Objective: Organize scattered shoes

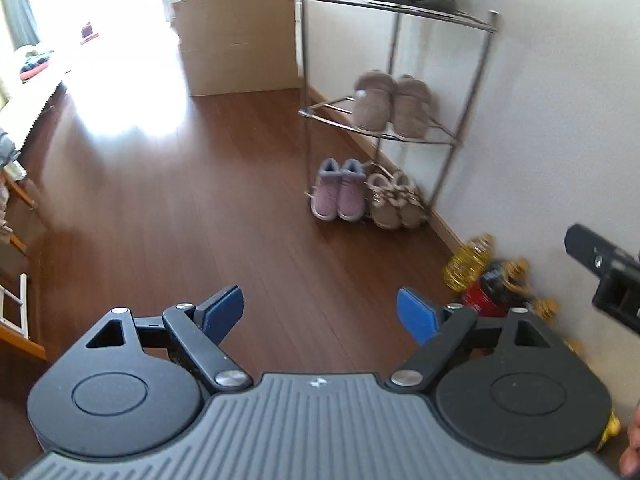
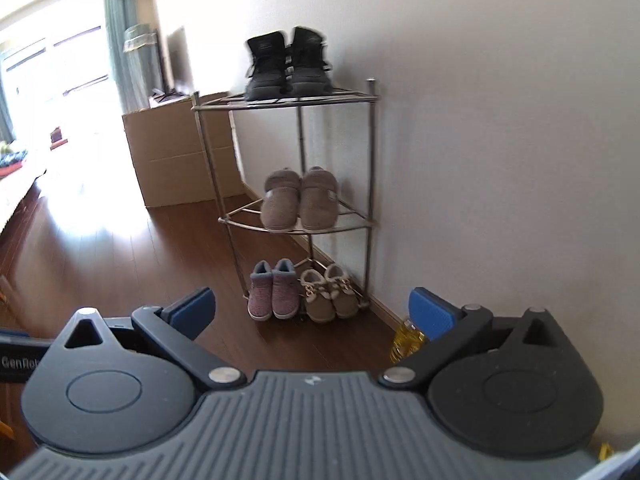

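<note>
**A:** Your left gripper (image 1: pixel 320 314) has its jaws spread wide with nothing between them, only bare floor (image 1: pixel 200 200) beyond. Your right gripper (image 2: pixel 312 314) is the same: jaws spread, nothing held.

**B:** And the shoes?

**A:** All on or under the corner rack (image 2: pixel 372 152). The black boots (image 2: pixel 286 66) stand as a pair on its top shelf, the grey-brown slippers (image 2: pixel 298 200) side by side on its middle shelf. At the foot of the rack, the pink-and-grey boots (image 2: pixel 272 290) sit on the side away from the wall, with the tan fur-trimmed shoes (image 2: pixel 330 294) just beside them, nearer the wall. I see no loose shoe on the floor out from the rack, so you look finished or very nearly so.

**B:** What could still go wrong?

**A:** The rack is a light wire frame. If you reach back in to straighten a pair and clip a leg or a shelf rim, the boots on top could tip off. The slippers overhang the front bar of their shelf a little, so a nudge might slide them down too.

**B:** Anything else?

**A:** Along the wall from the rack, towards you, stands a bottle of yellow oil (image 2: pixel 406 340). Swing your right hand low and you could knock it over.
</note>
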{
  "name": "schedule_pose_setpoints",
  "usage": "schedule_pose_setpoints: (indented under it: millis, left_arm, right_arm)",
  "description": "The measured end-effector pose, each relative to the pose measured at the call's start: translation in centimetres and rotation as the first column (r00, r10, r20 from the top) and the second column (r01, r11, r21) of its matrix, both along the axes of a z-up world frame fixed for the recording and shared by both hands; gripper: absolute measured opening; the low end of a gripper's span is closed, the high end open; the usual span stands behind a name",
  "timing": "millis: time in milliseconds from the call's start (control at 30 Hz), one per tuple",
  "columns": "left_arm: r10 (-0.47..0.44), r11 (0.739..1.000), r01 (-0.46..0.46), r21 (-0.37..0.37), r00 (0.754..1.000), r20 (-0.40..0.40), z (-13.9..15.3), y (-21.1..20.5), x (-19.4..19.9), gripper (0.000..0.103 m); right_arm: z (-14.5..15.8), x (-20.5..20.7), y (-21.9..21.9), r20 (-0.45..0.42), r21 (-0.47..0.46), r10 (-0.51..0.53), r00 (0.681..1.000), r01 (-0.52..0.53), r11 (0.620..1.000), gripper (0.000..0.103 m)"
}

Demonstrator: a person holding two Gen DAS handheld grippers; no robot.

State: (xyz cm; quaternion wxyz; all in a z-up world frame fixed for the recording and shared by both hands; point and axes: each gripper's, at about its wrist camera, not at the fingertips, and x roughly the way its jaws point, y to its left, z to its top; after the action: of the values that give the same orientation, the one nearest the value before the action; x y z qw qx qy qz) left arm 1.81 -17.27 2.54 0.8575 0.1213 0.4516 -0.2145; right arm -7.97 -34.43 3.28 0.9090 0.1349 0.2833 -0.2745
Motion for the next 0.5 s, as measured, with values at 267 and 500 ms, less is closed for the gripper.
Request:
schedule_pose_setpoints:
  millis: [267, 500]
  left_arm:
    - [-0.057, 0.997, 0.063, -0.044, 0.99, 0.126, 6.5, 1.7, -3.8, 0.092]
    - [-0.067, 0.996, 0.074, -0.048, 0.987, 0.147, 9.1, 5.1, -4.7, 0.092]
  right_arm:
    - [5.4, -5.1, 1.5, 0.091, 0.031, -0.014, 0.996, 0.011, 0.999, 0.102]
    - [6.1, -5.4, 4.5, 0.07, 0.062, -0.017, 0.997, 0.012, 0.998, 0.102]
